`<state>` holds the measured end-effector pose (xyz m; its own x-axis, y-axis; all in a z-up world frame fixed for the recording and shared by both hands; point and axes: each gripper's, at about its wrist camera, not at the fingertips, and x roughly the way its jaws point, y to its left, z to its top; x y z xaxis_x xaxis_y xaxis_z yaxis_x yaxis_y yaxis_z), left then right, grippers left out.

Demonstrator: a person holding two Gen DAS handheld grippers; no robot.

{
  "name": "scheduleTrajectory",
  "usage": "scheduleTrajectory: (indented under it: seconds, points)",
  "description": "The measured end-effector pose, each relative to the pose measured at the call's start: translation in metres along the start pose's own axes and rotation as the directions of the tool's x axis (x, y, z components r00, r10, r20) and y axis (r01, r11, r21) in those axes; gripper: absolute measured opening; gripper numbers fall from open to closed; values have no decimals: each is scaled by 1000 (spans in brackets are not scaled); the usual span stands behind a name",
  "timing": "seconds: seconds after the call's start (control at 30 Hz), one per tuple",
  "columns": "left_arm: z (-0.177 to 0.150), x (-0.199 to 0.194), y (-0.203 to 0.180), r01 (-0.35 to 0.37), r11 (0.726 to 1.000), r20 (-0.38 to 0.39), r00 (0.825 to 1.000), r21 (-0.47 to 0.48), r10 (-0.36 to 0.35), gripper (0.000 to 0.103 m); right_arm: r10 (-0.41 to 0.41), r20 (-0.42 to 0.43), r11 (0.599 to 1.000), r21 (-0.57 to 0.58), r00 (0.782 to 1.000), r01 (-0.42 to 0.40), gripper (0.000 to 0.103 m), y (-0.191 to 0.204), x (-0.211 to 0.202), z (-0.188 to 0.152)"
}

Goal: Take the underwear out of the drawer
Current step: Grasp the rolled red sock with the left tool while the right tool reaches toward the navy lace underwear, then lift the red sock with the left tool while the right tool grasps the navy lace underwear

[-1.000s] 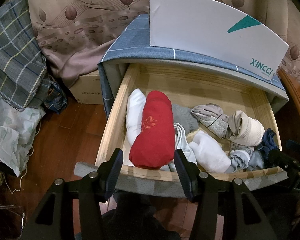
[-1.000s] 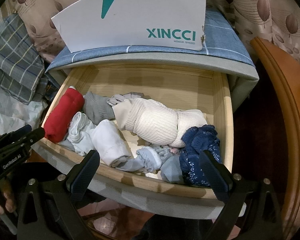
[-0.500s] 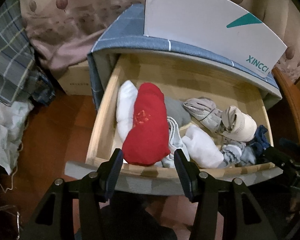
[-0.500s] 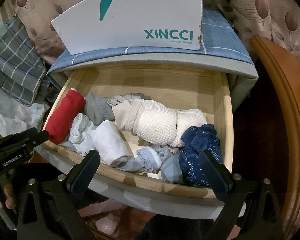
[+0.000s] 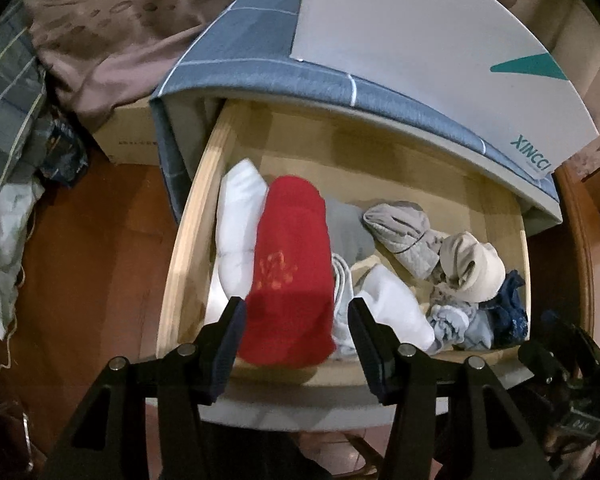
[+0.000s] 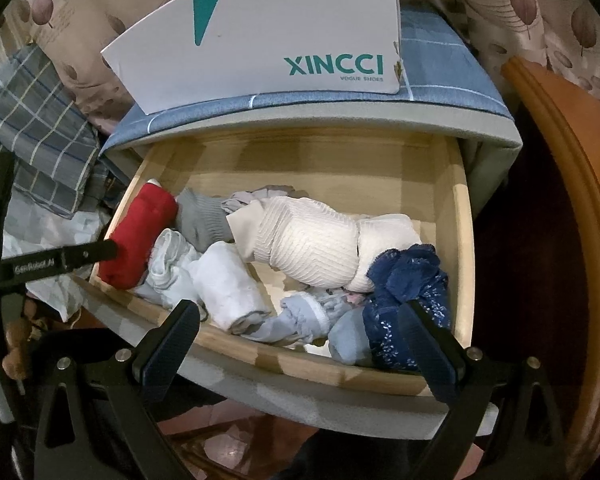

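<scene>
Now left gripper (image 5: 294, 330) jaws apart astride rolled red cloth bundle (image 5: 288, 272) in open wooden drawer (image 5: 188, 236), prob. lined up to grab it; right gripper (image 6: 300, 336) jaws apart too.

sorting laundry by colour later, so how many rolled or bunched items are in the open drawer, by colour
As far as the pile shows:
red roll: 1
white rolls: 2
grey pieces: 2
cream bundle: 1
navy piece: 1
pale blue pieces: 2
Total: 9
</scene>
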<state>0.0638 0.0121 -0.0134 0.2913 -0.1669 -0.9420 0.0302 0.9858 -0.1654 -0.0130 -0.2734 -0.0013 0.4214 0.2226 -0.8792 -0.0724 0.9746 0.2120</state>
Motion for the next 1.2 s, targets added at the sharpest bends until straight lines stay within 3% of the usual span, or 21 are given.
scheduleTrajectory:
  seconds: [0.23,0.67,0.73,0.97,1.2]
  points:
    - [14,24,-4,3,1000,-96,995,26,0,54,3,-3,1000,1,1000,-3,99,1,1,0]
    - [24,60,-3,-61,998,-146,987,30,65,54,10,-23,1000,7,1000,-9,99,2,4,1]
    - [25,60,-2,-45,999,-136,990,22,48,54,9,-28,1000,9,1000,-9,99,1,5,1]
    - [20,51,-4,-41,998,-97,994,45,45,36,-6,-43,1000,17,999,7,99,0,8,2]
    - [13,29,-10,3,998,-32,999,63,-1,33,-38,-63,999,8,997,39,99,2,11,2]
